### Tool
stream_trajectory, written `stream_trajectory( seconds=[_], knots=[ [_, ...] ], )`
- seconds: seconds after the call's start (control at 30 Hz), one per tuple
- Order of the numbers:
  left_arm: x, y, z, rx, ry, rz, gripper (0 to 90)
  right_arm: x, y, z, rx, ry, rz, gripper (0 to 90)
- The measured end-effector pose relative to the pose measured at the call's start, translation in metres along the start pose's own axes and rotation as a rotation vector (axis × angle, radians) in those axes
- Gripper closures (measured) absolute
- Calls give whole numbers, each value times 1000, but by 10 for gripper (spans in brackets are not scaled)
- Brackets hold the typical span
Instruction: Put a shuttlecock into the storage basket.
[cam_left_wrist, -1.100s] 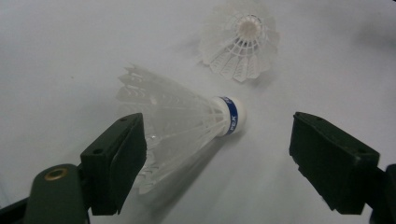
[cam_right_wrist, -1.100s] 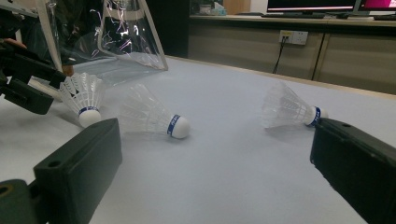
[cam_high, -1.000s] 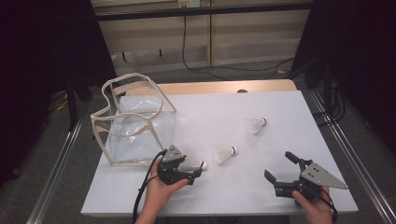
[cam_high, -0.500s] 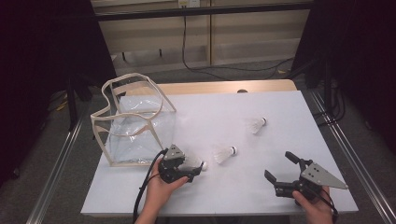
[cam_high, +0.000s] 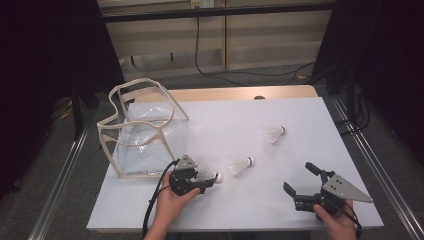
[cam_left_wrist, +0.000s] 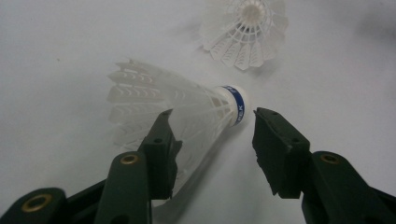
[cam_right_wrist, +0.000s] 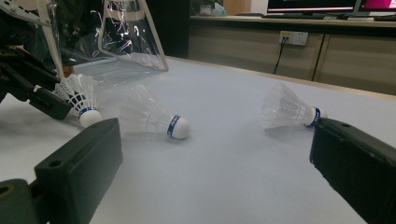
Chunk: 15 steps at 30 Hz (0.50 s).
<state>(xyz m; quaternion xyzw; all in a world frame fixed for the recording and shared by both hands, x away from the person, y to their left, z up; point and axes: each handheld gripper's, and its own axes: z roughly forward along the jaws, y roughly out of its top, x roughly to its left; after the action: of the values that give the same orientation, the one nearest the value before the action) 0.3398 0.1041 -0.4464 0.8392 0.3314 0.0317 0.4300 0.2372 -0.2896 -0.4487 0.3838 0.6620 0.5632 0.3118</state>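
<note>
- Near the front edge of the worktop, my left claw has just been closing around the nearest shuttlecock, not yet clenched, to lift it.
- My right claw waits released, empty.

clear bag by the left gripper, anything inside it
Through the clear bag walls, only creased plastic and the white table show; no shuttlecock inside. Glare and folds hide parts of its floor.
</note>
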Motion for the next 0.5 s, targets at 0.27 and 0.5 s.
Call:
stream_trajectory(
  seconds=[0.27,0.5],
  knots=[
    [0,0,1,9,-18,-6,563,0,0,-1,-1,-2,1,22],
    [0,1,1,18,-26,-7,611,0,0,-1,1,-2,0,22]
  ],
)
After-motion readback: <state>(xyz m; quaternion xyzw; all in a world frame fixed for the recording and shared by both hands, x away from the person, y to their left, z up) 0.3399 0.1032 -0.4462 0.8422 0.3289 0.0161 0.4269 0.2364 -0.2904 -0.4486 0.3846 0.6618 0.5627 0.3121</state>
